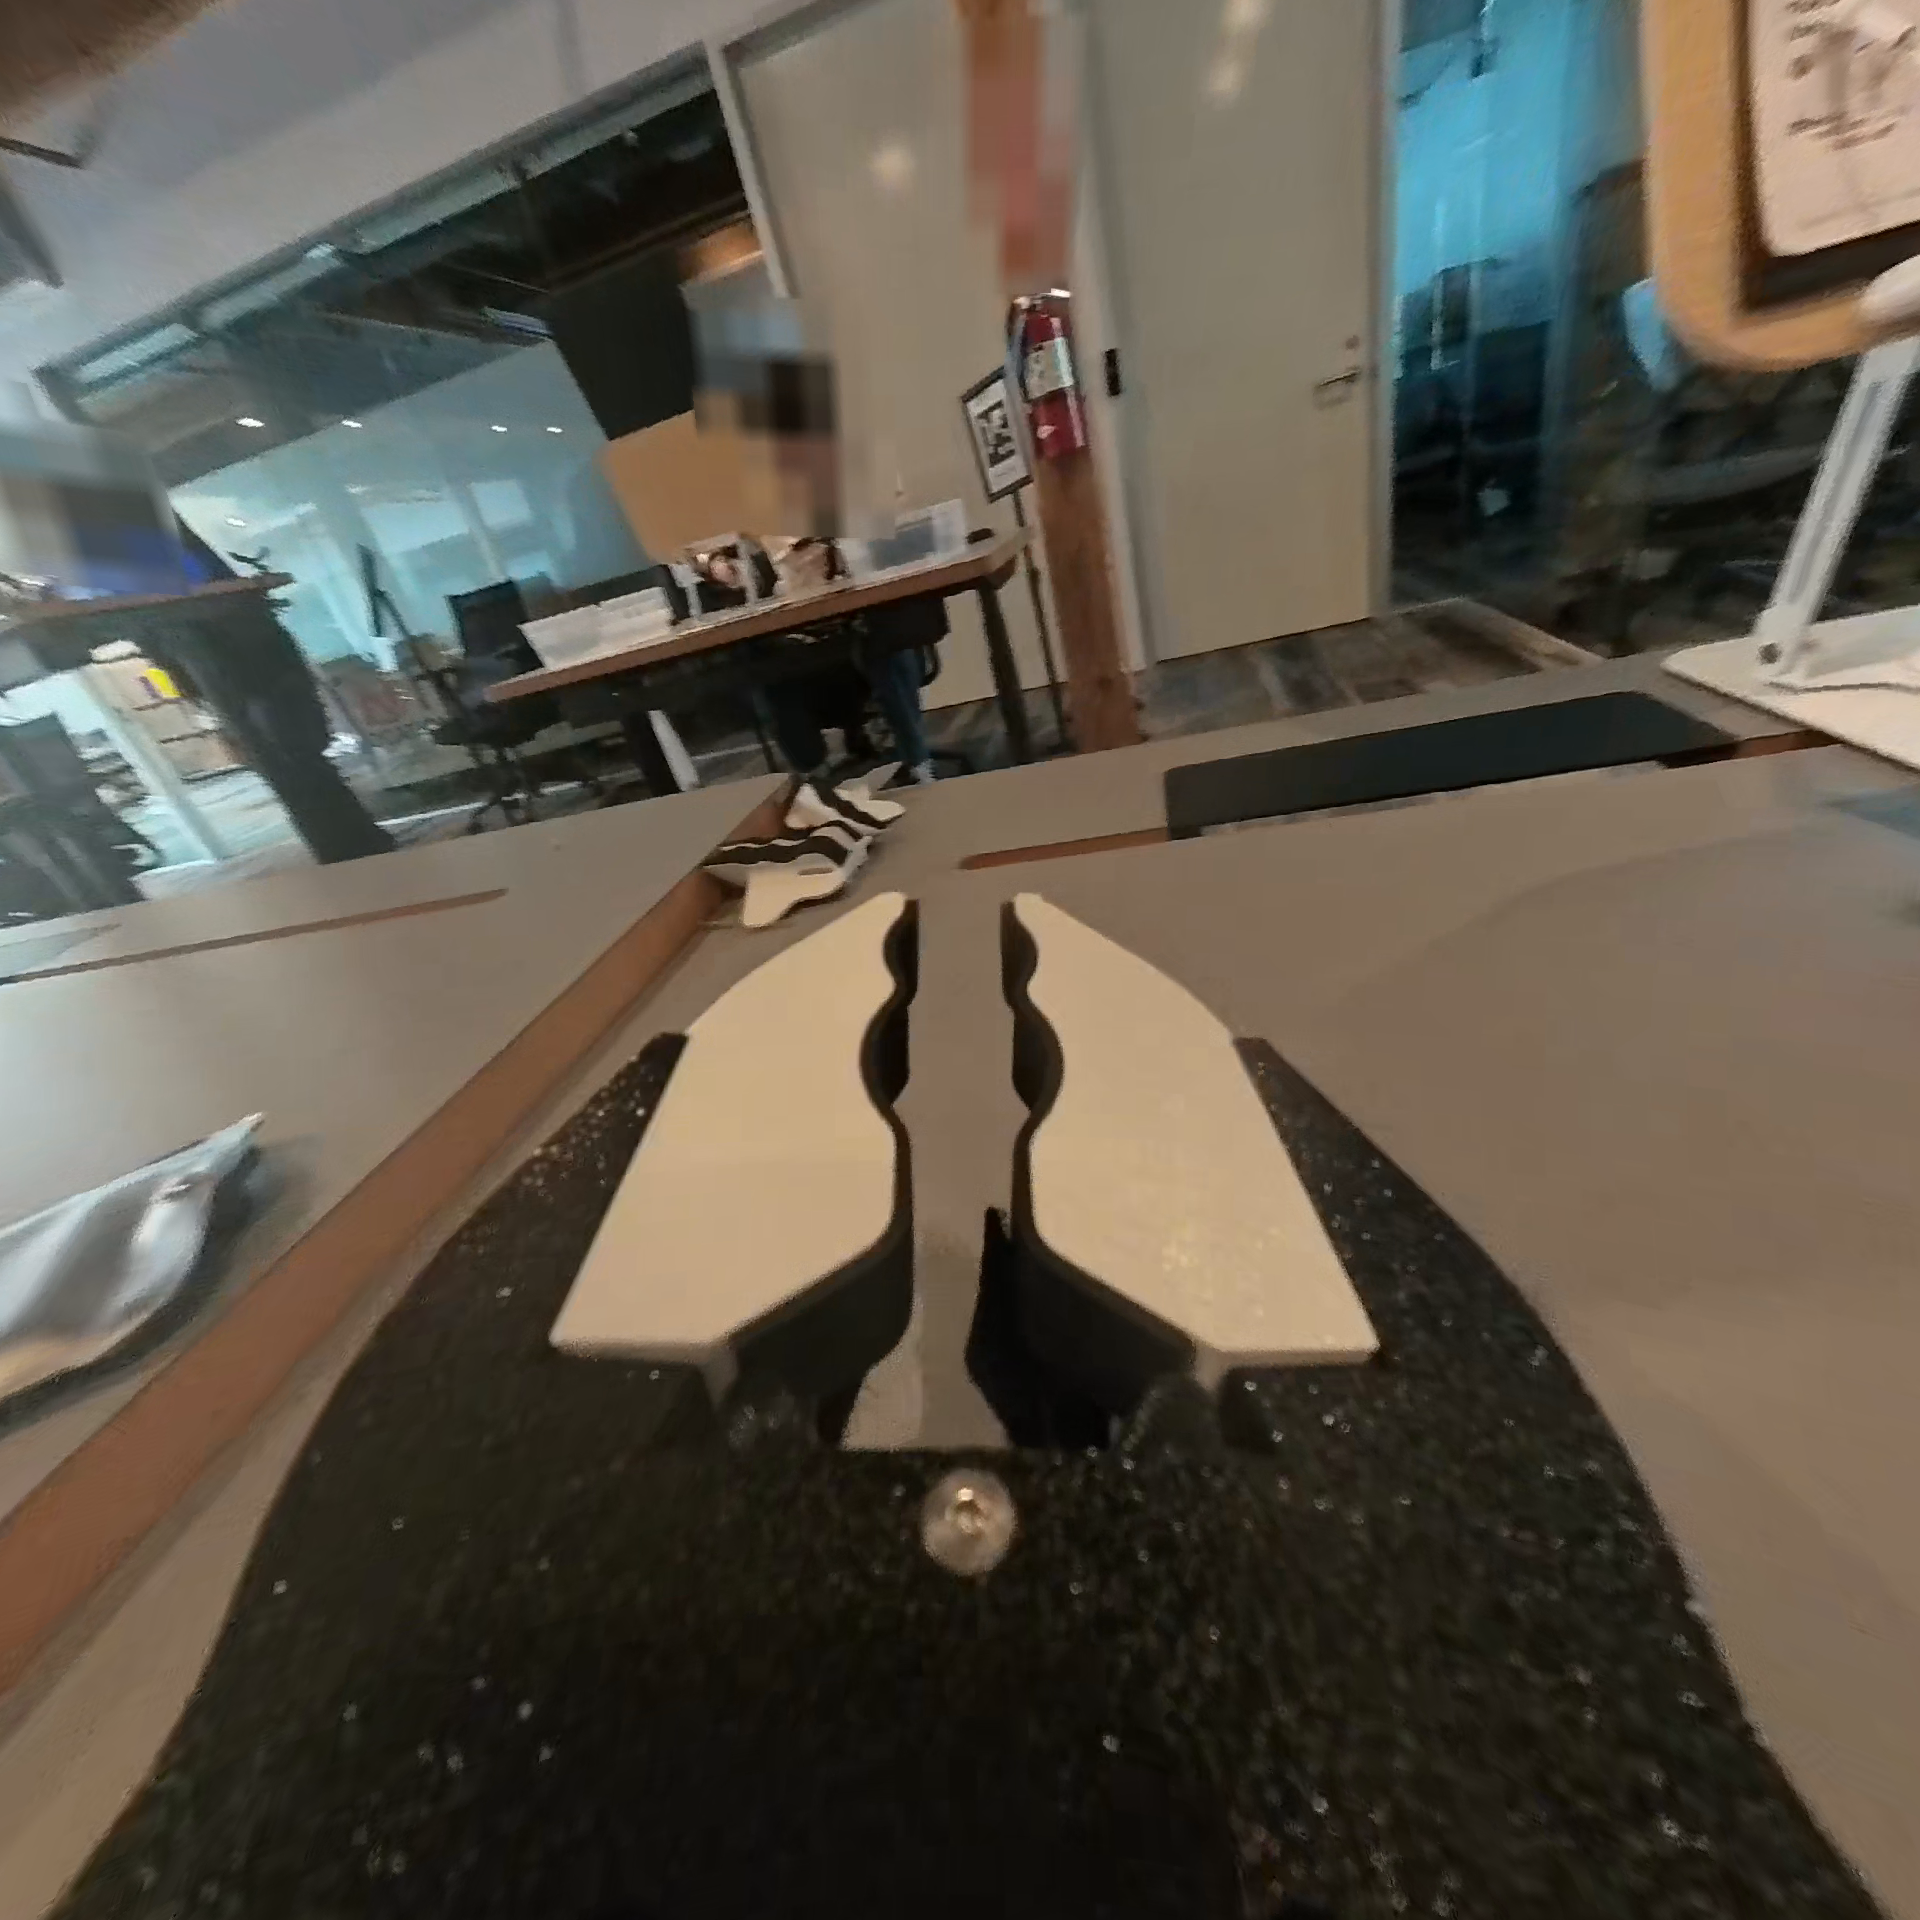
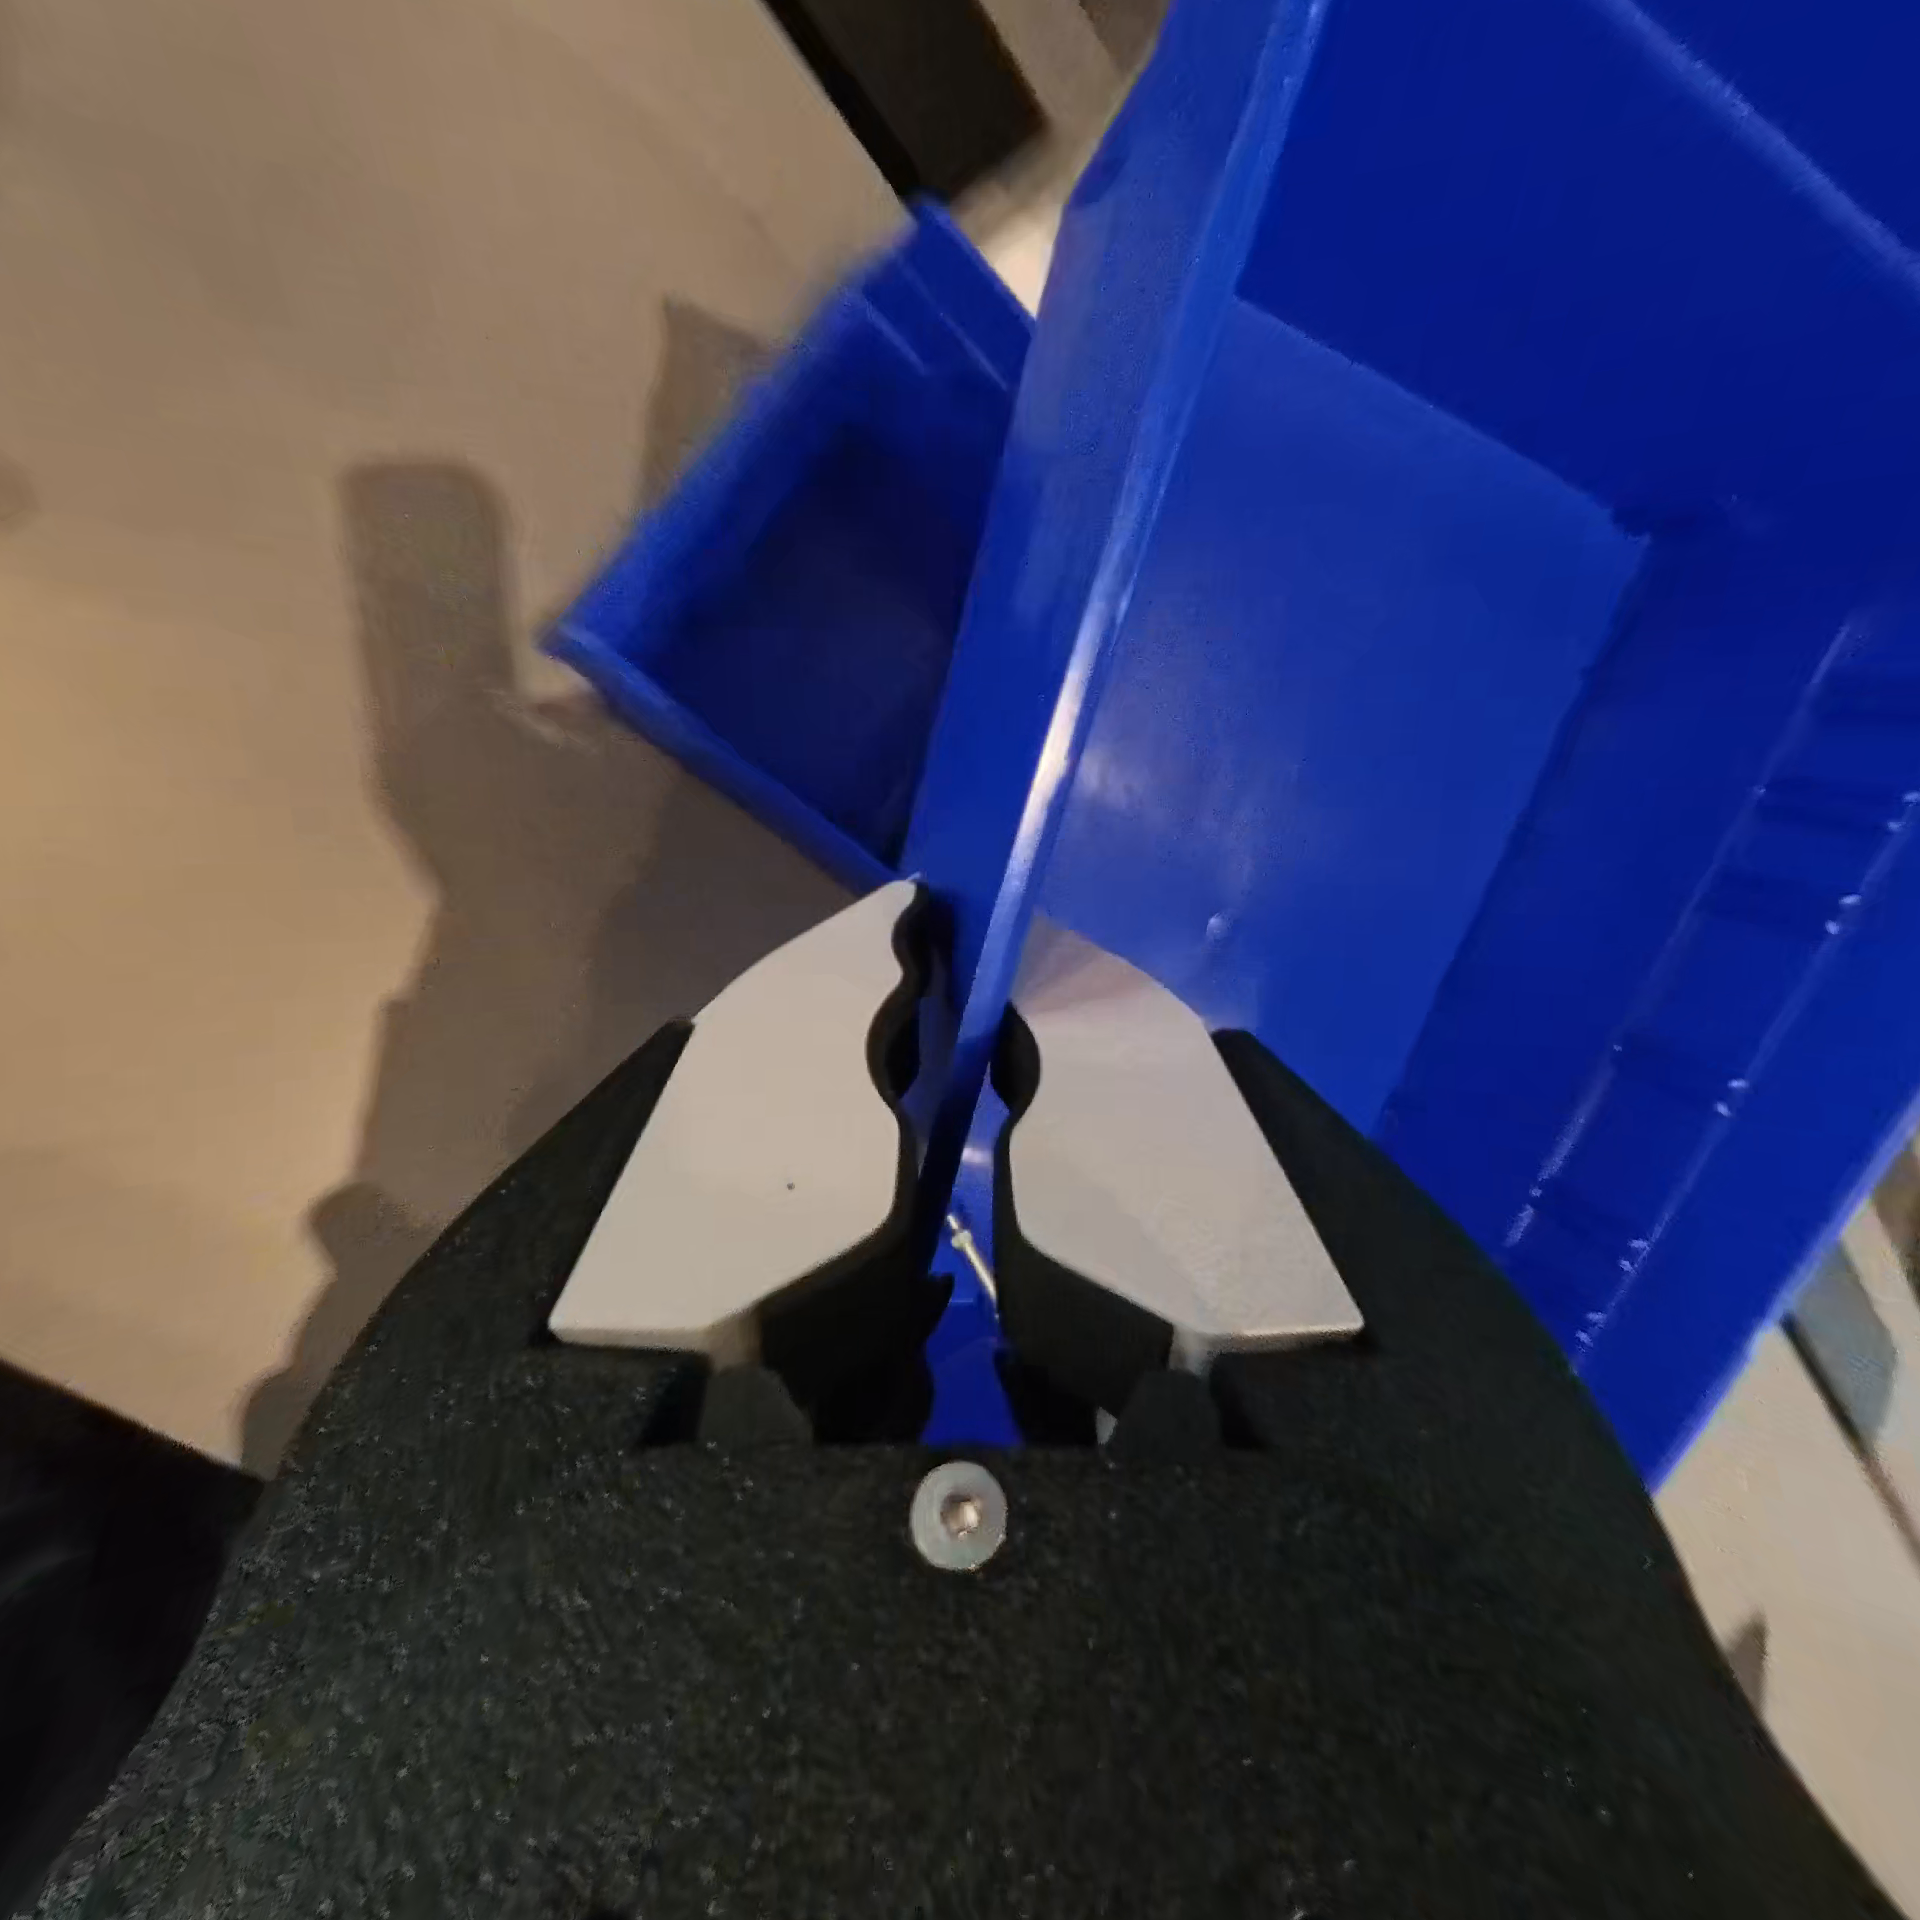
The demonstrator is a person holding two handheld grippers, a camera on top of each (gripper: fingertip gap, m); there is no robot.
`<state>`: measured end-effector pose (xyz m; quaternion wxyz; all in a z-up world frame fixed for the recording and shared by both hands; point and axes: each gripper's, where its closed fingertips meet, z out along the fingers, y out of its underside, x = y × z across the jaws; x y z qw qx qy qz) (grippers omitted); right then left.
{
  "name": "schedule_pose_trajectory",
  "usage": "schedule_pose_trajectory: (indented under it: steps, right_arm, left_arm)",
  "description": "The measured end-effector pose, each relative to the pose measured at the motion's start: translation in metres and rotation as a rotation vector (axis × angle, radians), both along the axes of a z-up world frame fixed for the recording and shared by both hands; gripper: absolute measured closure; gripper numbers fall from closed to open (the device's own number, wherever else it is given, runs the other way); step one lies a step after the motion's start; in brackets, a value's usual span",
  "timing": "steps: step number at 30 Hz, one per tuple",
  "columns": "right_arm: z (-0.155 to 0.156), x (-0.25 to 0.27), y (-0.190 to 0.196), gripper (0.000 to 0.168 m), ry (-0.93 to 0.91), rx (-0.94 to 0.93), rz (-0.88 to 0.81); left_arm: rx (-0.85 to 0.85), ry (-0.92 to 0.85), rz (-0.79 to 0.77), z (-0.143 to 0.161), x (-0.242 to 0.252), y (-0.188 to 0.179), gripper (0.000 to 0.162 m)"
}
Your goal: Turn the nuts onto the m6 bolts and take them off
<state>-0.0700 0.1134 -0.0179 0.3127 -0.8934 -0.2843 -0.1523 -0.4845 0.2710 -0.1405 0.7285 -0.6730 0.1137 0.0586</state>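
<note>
In the right wrist view my right gripper [image 2: 961, 935] is shut on the side wall of a large blue plastic bin [image 2: 1403, 675], which fills the right half of the view and looks tilted. A small silvery metal piece [image 2: 971, 1255] shows deep between the jaws; I cannot tell whether it is a bolt. A second, smaller blue bin [image 2: 790, 623] sits behind on the tan table [image 2: 260, 416]. In the left wrist view my left gripper [image 1: 958, 914] is low over a grey table [image 1: 1455, 1091], its jaws a narrow gap apart with nothing between them. No nuts show.
A crumpled silvery bag [image 1: 114, 1236] lies at the left. A black mat [image 1: 1434, 758] and a white lamp stand [image 1: 1829, 561] are at the far right. A black-and-white patterned item [image 1: 810, 852] sits in the gap between tabletops. A person sits at a distant desk [image 1: 748, 623]. There is about 45 cm between the tips of the two grippers.
</note>
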Motion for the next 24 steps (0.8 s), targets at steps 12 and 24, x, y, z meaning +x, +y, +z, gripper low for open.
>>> schedule_pose_trajectory:
  steps: [12, 24]
  right_arm:
    - [-0.102, -0.28, 0.059, 0.161, -0.081, -0.252, 0.603]
    - [-0.182, -0.368, 0.083, 0.16, -0.072, -0.338, 0.684]
  left_arm:
    - [0.007, -0.145, 0.347, -0.007, -0.108, -0.006, 0.156]
    - [0.033, -0.141, 0.477, -0.005, -0.143, -0.017, 0.161]
